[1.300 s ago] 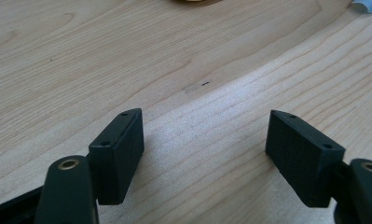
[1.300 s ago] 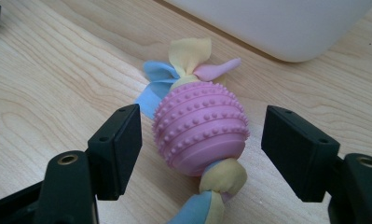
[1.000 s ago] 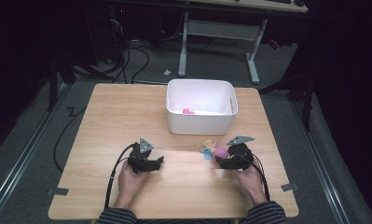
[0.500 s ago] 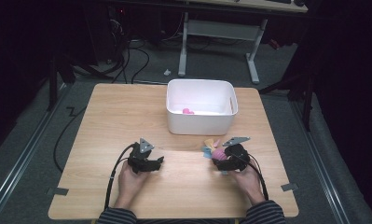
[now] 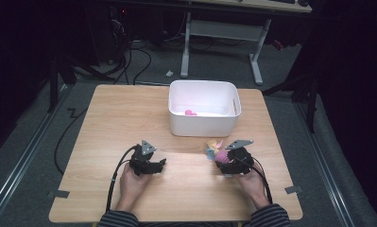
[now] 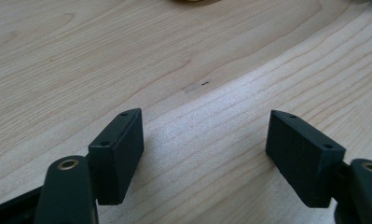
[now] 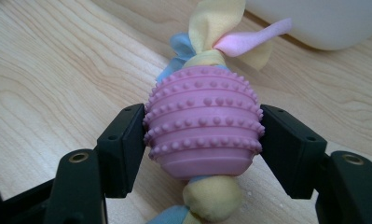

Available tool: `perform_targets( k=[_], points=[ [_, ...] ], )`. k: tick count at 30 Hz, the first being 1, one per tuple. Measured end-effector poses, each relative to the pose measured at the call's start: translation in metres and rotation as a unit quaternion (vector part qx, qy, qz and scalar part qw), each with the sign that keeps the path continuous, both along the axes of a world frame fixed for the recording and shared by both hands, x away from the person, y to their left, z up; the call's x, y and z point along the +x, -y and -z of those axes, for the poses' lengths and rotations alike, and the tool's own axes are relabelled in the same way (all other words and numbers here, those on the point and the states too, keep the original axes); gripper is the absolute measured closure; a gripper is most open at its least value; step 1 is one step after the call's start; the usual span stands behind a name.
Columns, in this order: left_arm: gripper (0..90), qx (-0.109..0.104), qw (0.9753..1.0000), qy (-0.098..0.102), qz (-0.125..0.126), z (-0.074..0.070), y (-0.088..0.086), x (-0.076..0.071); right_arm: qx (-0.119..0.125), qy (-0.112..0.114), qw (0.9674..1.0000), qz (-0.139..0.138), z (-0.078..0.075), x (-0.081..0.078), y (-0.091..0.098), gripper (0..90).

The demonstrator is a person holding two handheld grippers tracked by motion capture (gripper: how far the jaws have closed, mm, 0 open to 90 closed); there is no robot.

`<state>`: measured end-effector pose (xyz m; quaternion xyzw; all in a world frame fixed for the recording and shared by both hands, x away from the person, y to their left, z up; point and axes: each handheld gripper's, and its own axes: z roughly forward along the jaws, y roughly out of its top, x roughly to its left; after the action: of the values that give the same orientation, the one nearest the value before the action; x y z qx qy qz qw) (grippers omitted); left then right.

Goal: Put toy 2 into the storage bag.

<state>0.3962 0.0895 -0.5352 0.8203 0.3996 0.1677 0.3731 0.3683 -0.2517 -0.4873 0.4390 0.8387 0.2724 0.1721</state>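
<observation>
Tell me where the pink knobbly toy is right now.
The pink knobbly toy sits between the right gripper's fingers, which have just been closing onto it, on the table just before the white bin.

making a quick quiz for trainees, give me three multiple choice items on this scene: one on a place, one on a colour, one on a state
1. Where does the white bin stand?
A. at the far middle of the table
B. on the floor
C. at the person's edge of the table

2. What colour is the knobbly ball of the rope toy?
A. green
B. pink-purple
C. black

3. How does the left tool stand?
A. shut on the toy
B. open over bare wood
C. shut on the bin's rim

Answers:
1 A, the high view shows the bin beyond both hands, on the tabletop.
2 B, the ribbed ball shows close up between the pads of the right tool, which have just been closing and press its sides.
3 B, its jaws stand wide apart with nothing between them.
</observation>
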Motion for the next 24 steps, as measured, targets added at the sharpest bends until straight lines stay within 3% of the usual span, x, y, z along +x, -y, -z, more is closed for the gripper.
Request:
perform_targets(
  k=[3, 11, 24],
  points=[
    [27.8, 0.002, 1.0, 0.001, 0.001, 0.0, 0.0, 0.0, 0.014, 0.007, 0.9999, -0.005, -0.005, -0.002, 0.003, 34.6],
    [27.8, 0.003, 1.0, 0.001, 0.0, 0.0, 0.001, 0.0, 0.054, -0.008, 0.9985, -0.01, -0.014, -0.005, 0.012, 34.6],
    [27.5, 0.004, 1.0, 0.001, 0.002, 0.0, 0.0, 0.0, 0.056, 0.017, 0.9977, -0.033, -0.051, -0.008, 0.014, 34.6]
  ],
)
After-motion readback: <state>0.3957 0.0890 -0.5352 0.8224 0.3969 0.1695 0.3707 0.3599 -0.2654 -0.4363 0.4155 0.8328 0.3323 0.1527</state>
